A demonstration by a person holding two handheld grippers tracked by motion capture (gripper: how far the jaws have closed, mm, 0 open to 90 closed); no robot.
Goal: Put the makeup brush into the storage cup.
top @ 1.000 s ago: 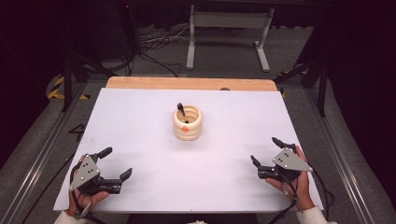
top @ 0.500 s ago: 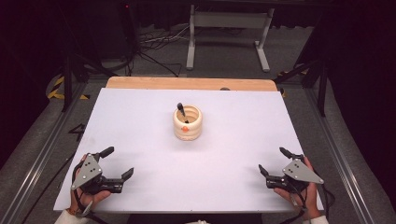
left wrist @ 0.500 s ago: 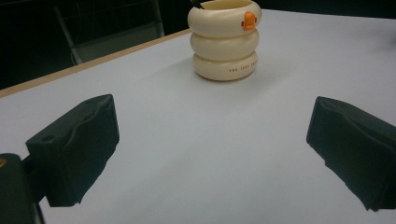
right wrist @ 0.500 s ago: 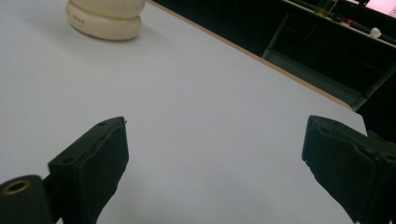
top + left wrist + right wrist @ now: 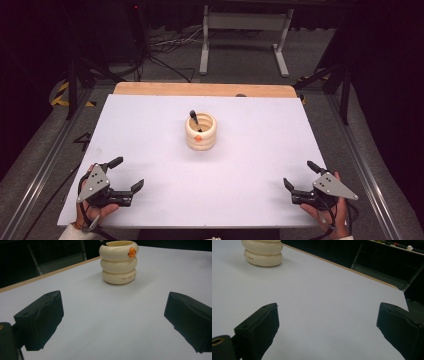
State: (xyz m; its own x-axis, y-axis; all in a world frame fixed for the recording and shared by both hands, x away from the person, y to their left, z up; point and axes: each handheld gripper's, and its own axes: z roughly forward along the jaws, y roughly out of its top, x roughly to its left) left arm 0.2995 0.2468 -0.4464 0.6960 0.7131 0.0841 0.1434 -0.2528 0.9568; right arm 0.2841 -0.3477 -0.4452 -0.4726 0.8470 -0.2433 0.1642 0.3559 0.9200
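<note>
I see the cream holder (image 5: 201, 131) — 3 stacked rings with a small orange mark on its side — standing upright near the middle of the white table (image 5: 150, 135), a little toward the far edge. A dark utensil (image 5: 193, 118) leans out of its mouth toward the far left. In the left gripper view the holder (image 5: 119, 262) sits ahead between the jaws with bare white surface all the way up to it; in the right gripper view only its lower rings (image 5: 263, 253) show at the upper left.

Around the holder I have open surface on every side: nothing else lies on the table. The far edge is a strip of bare wood (image 5: 200, 89), and beyond it stand a grey metal frame (image 5: 245, 30) and loose cables (image 5: 165, 47) on the floor. Rails run along the 2 long sides.

My left gripper (image 5: 125, 175) rests at the near left corner, well apart from the holder, held in the left hand (image 5: 92, 207) with its grey plate up and its jaws spread wide, gripping nothing. My right gripper (image 5: 301, 176) sits at the near right corner close to the table's edge, held in the right hand (image 5: 330, 212) — jaws likewise wide apart and empty, angled inward toward the far left.
</note>
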